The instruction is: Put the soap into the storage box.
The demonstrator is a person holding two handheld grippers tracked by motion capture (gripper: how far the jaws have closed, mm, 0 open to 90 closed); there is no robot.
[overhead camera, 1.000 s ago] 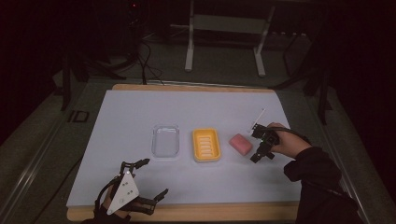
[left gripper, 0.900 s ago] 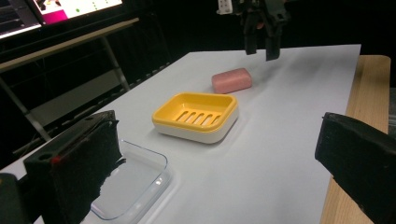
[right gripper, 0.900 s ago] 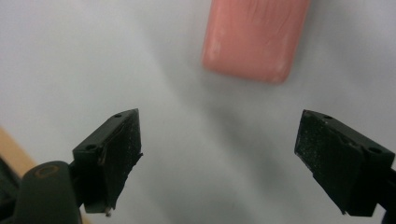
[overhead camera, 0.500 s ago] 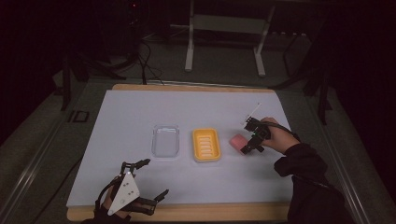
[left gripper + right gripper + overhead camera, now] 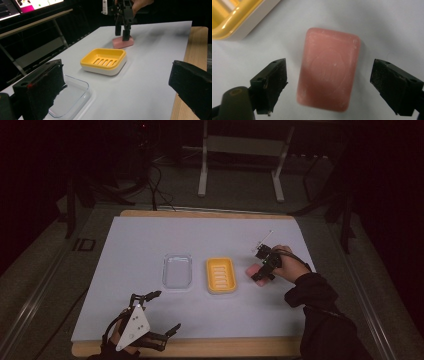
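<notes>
Soap bar, pink, lies flat on the worktop just right of the yellow soap dish, with the right claw spread wide, straddling it and gripping nothing. Best bet: drop straight down so both jaws sit level on the long sides, centre it, then close gently since soap looks slippery. Left claw rests open and empty near the front edge, below the clear tray.

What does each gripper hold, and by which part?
Nothing is held. The right gripper stands open astride the pink soap, jaws apart from it; the left gripper is open.
</notes>
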